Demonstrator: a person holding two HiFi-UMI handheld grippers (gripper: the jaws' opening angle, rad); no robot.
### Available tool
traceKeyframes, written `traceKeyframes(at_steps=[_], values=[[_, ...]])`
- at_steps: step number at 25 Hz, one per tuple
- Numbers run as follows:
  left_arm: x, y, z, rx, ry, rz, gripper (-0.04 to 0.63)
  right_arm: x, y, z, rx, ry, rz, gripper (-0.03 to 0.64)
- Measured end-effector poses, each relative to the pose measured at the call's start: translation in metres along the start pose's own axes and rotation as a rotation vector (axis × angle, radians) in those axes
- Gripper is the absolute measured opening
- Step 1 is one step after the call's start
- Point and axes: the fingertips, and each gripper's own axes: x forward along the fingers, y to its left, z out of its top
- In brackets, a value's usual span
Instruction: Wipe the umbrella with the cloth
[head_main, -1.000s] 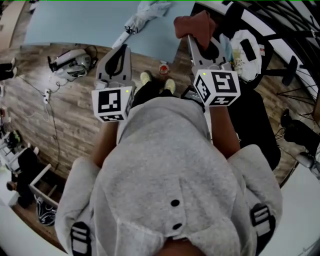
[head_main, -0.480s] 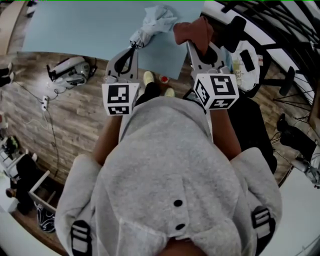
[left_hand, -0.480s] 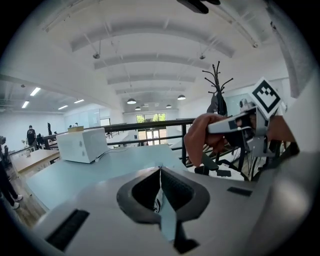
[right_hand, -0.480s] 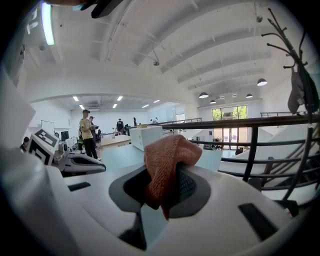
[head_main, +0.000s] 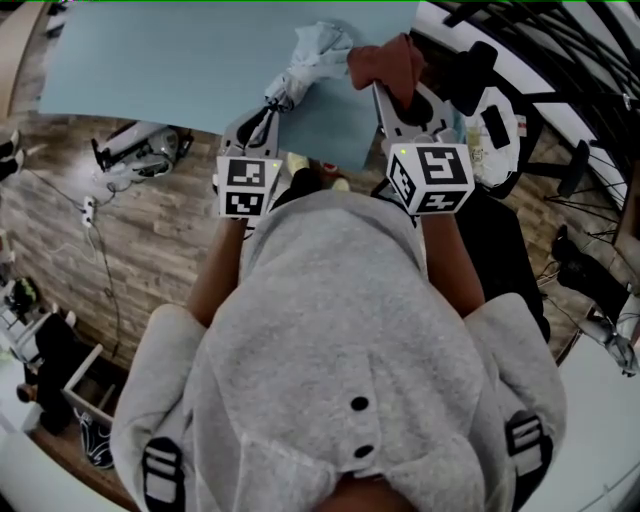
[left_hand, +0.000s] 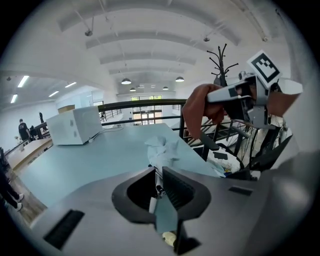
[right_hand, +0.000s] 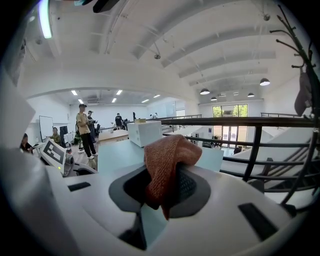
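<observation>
Hanging over the right gripper (right_hand: 167, 175) is a rust-red knitted cloth (right_hand: 167, 160). Its two grey fingers (right_hand: 189, 186) are closed on a fold of it, so the cloth bunches above the pads and a tail droops below them. In the head view this cloth (head_main: 392, 62) is held up past the far corner of the pale blue-green table top (head_main: 150, 60), just to the right of the umbrella.

The folded pale grey-blue umbrella (head_main: 312, 55) lies on the table near that corner, its crumpled canopy farthest from the person and its thin dark end pointing back toward the left gripper (head_main: 263, 115). In the left gripper view the gripper (left_hand: 159, 172) points along the umbrella (left_hand: 162, 152). Its ribbed fingers (left_hand: 177, 187) stand a narrow slit apart and have just been opening. The umbrella's slim dark end sits right in that slit, at the fingertips, with the canopy straight beyond them. Whether the pads touch it cannot be told.

A white box (left_hand: 75, 125) stands farther back on the table, well apart from the umbrella.
</observation>
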Motion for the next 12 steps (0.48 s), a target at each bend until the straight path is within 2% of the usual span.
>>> traceKeyframes(at_steps=[2,5,12], values=[[0.009,0.000,-0.010,-0.002,0.032,-0.013,0.057,0.003,-0.004,-0.001,0.000,0.007,-0.006,0.081],[0.021,0.004,-0.024,0.003,0.087,-0.032,0.135,0.010,-0.007,-0.001,-0.001,0.017,-0.017,0.081],[0.043,0.007,-0.064,0.031,0.240,-0.077,0.221,0.018,-0.010,-0.007,-0.007,0.042,-0.029,0.081]])
